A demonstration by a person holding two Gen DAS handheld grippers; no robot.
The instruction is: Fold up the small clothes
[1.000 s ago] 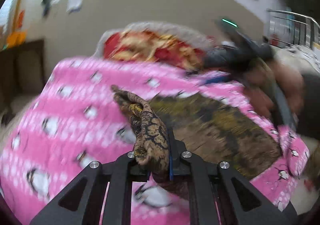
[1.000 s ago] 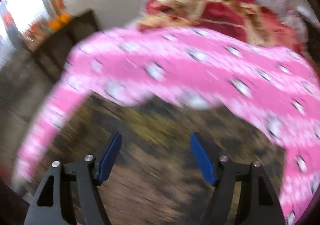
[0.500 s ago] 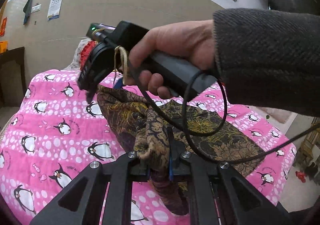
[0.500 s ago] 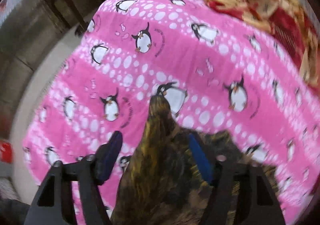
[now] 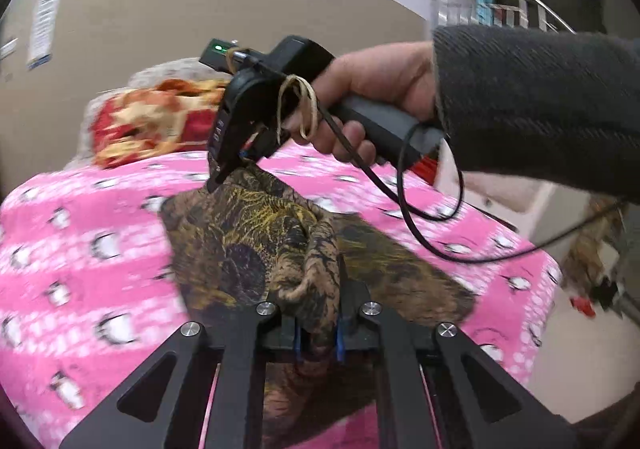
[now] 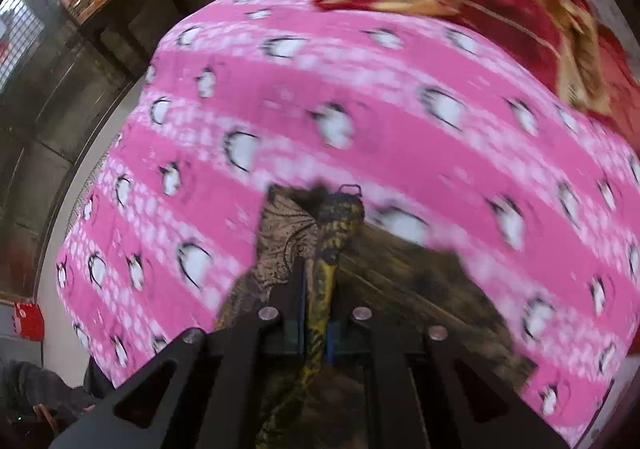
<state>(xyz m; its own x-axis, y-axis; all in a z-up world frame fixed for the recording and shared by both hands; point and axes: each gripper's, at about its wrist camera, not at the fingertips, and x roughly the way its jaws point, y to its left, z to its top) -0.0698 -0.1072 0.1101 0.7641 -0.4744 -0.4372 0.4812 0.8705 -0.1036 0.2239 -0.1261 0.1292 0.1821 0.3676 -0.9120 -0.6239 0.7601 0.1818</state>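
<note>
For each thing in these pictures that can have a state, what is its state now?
Left gripper: jaws shut on bunched cloth.
Right gripper: jaws just closed, shut on a cloth edge.
Brown and yellow patterned garment: partly lifted, the rest lying on the blanket.
Pink penguin-print blanket: spread out.
Red and gold quilt: crumpled.

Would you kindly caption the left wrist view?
Both grippers, left and right, pinch the brown patterned garment over a pink blanket.

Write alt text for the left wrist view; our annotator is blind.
The left tongs are shut on a bunched edge of a brown-and-gold patterned garment lying on a pink penguin blanket. Beyond, a hand in a grey sleeve holds the right tongs on the garment's far edge.
</note>
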